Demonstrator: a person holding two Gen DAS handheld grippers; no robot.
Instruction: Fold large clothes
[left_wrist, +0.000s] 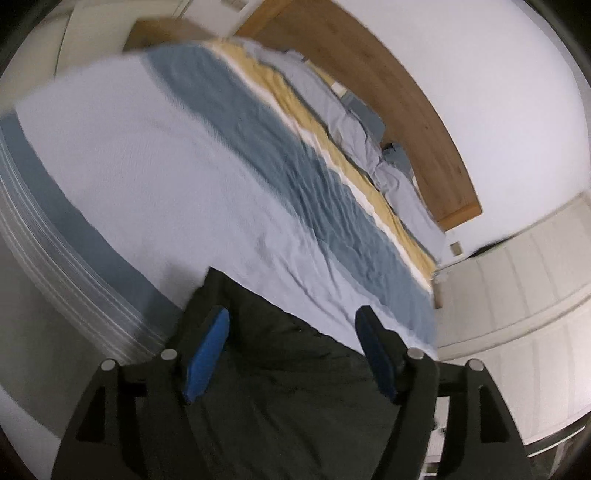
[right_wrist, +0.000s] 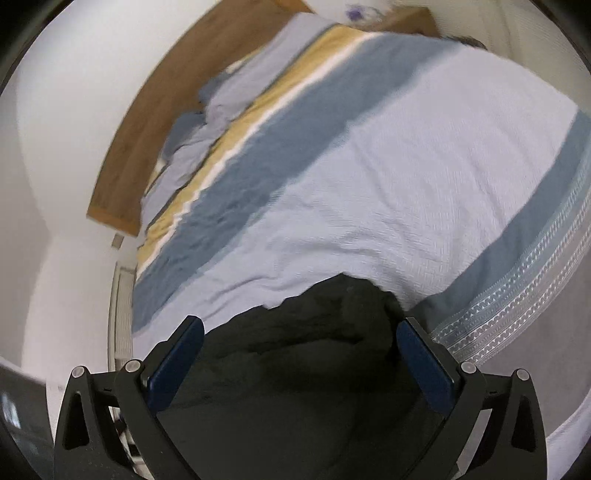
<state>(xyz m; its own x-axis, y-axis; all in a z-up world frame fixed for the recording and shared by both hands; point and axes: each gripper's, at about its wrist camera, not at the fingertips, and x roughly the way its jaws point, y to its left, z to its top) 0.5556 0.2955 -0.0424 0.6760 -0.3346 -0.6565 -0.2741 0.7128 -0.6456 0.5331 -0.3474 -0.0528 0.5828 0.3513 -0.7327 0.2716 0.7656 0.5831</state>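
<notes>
A large black garment (left_wrist: 291, 376) lies on the striped bedspread near the bed's near edge. In the left wrist view my left gripper (left_wrist: 293, 317) hangs over it with its blue pads (left_wrist: 207, 354) spread apart and nothing pinched between them. The same black garment (right_wrist: 306, 354) fills the lower middle of the right wrist view, its rumpled edge toward the bed's middle. My right gripper (right_wrist: 301, 326) stands wide open above it, and its dark blue pads (right_wrist: 424, 365) touch no cloth.
The bed carries a pale blue bedspread (left_wrist: 177, 177) with darker blue, white and yellow stripes. A crumpled light blue duvet (left_wrist: 347, 118) lies along the wooden headboard (left_wrist: 399, 92). White walls and white cupboard doors (left_wrist: 517, 295) surround the bed.
</notes>
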